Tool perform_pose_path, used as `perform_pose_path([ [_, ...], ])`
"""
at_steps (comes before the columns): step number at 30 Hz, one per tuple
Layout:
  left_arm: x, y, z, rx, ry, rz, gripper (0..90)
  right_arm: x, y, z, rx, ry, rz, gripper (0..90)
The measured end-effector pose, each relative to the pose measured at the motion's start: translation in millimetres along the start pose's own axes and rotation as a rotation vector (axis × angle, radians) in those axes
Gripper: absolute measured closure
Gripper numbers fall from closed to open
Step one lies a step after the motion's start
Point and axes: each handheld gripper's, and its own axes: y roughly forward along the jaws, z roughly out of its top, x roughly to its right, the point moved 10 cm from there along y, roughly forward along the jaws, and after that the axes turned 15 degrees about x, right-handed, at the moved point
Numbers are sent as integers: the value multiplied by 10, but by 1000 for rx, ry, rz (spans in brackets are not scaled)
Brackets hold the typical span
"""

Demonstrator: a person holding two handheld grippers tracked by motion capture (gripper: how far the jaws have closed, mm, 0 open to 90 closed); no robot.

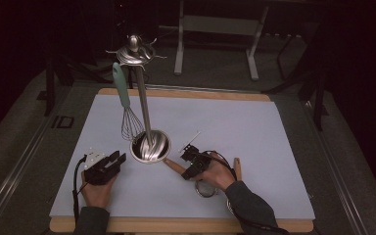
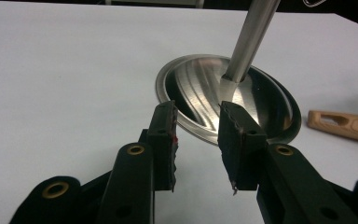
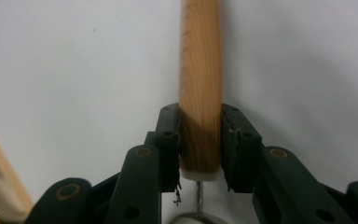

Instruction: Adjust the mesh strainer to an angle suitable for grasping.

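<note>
The right gripper is clasping a wooden handle lying on the white mat, just right of the rack's steel base. Best to keep the jaws square across the handle and lift straight up. The left gripper is resting released, empty, facing the base. Open mat lies right; the whisk is hanging left.

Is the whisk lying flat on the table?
No, the whisk hangs by its teal handle from the top of the metal stand, its wires dangling beside the pole.
</note>
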Motion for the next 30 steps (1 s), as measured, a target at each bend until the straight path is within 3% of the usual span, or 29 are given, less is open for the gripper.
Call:
perform_pose_path([
  [17,-2,4,-3,-2,2,1,674,207,-221,126,122,19,-23,706],
  [30,-1,5,-3,-2,2,2,674,235,-227,131,141,26,-25,707],
])
